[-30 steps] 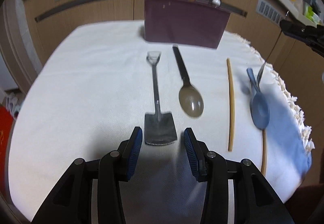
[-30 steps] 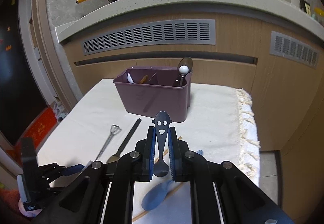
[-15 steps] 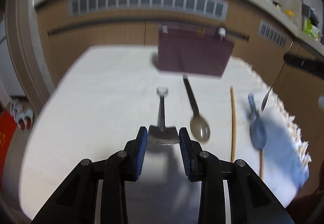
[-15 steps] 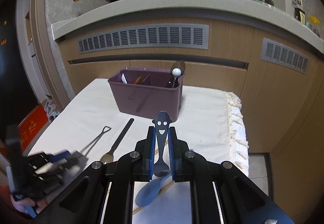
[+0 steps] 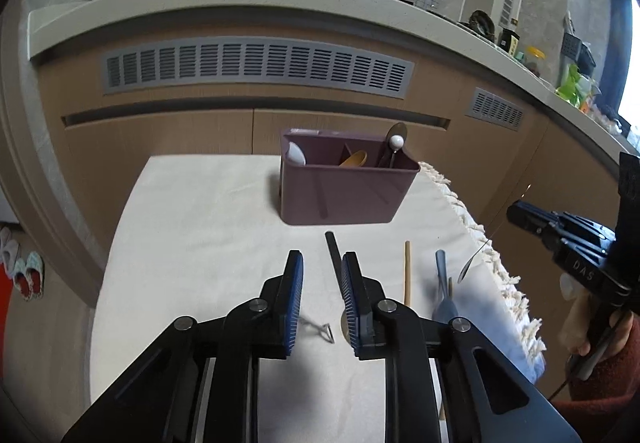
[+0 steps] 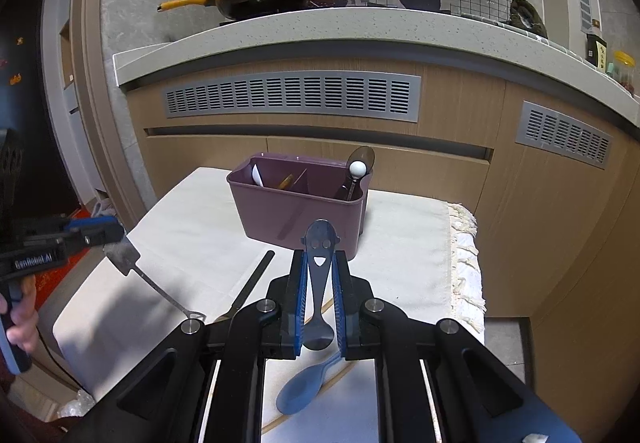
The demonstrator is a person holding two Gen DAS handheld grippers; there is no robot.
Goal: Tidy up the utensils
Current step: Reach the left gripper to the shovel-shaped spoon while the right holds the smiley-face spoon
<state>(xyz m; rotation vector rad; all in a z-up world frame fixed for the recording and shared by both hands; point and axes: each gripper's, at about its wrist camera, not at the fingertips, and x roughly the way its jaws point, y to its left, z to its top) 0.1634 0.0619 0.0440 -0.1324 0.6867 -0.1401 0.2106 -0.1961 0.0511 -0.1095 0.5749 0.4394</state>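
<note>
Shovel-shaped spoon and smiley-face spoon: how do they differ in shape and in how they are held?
The shovel-shaped spoon has a flat square blade; the smiley-face spoon has a round bowl and a face on its handle. The left gripper, its jaws having just been closing, holds the shovel-shaped spoon by its blade, handle hanging down; the right gripper holds the smiley-face spoon by its stem, face forward. Both are metal.

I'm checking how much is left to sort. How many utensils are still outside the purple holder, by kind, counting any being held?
Spoons: 4 (shovel-shaped spoon, smiley spoon, black-handled spoon, blue spoon)
Chopsticks: 2 (first chopstick, second chopstick, partly under the blue spoon)
Total: 6
</note>
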